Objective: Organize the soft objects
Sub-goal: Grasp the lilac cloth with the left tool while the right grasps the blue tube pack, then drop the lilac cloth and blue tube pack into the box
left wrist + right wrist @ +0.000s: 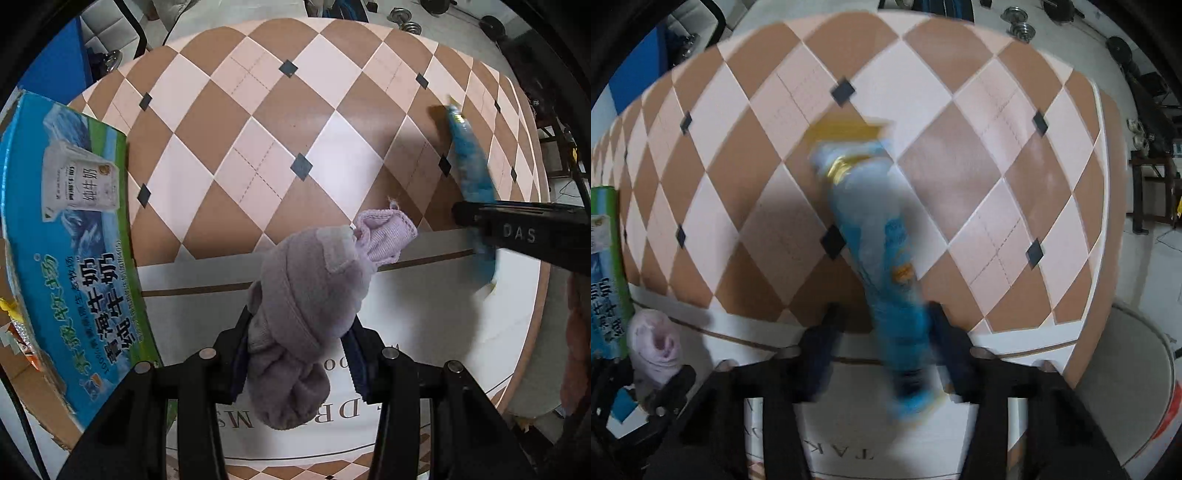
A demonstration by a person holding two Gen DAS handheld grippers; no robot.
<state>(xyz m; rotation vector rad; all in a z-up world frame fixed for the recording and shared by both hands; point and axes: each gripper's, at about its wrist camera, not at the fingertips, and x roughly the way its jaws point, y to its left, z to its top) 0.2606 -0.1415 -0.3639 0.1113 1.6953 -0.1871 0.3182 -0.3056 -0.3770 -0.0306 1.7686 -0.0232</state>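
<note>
Both of your hand-held grippers are loaded — a lilac sock bundle in the left, a blue sock in the right.

Your left hand-held gripper is clenched on the rolled lilac sock bundle, held above the diamond-patterned mat, with the bundle's paler cuff poking out beyond the fingertips. The milk carton box stands just left of that bundle, its blue-and-green printed side facing it. Your right hand-held gripper is grasping the blue sock — blurred, with a yellow toe end pointing away from you over the mat. From the left wrist view, that blue sock hangs well to the right of the bundle.
</note>
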